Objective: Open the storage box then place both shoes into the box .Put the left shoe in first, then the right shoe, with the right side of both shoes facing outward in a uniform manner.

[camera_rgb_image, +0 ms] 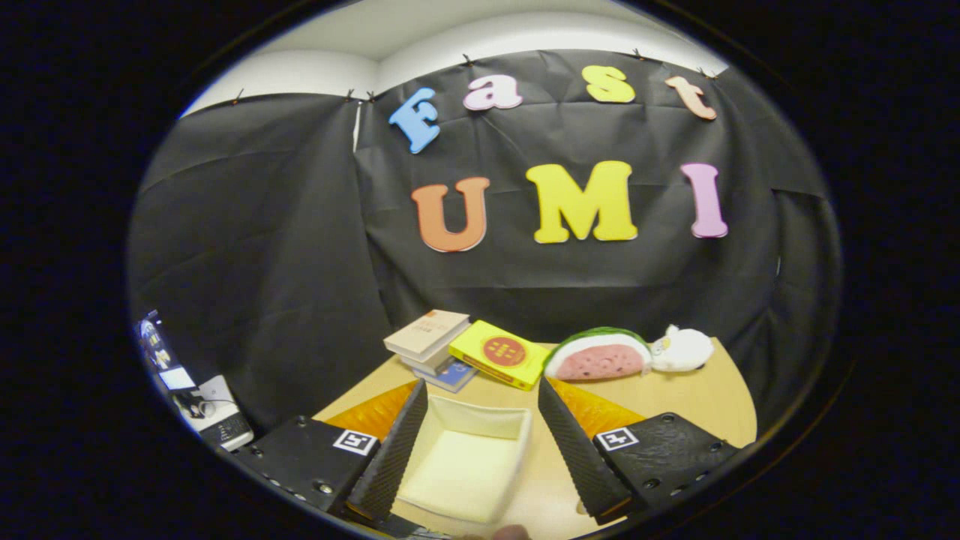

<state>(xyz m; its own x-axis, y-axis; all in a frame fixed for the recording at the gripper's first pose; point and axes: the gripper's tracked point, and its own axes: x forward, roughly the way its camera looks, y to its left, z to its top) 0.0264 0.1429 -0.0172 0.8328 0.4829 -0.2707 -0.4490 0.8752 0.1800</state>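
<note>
A cream open-topped box sits on the wooden table, right between my fingers; its inside looks bare. My gripper is open and hovers over it, one finger along each side of the box, neither pressing on it. Orange glossy surfaces show beside and under the fingers on both sides of the box; what they belong to I cannot tell.
Beyond the fingers, a stack of books and a yellow book lie at the back of the table. A watermelon-slice plush and a white plush sit to their right. Screens and gear stand off the table's left.
</note>
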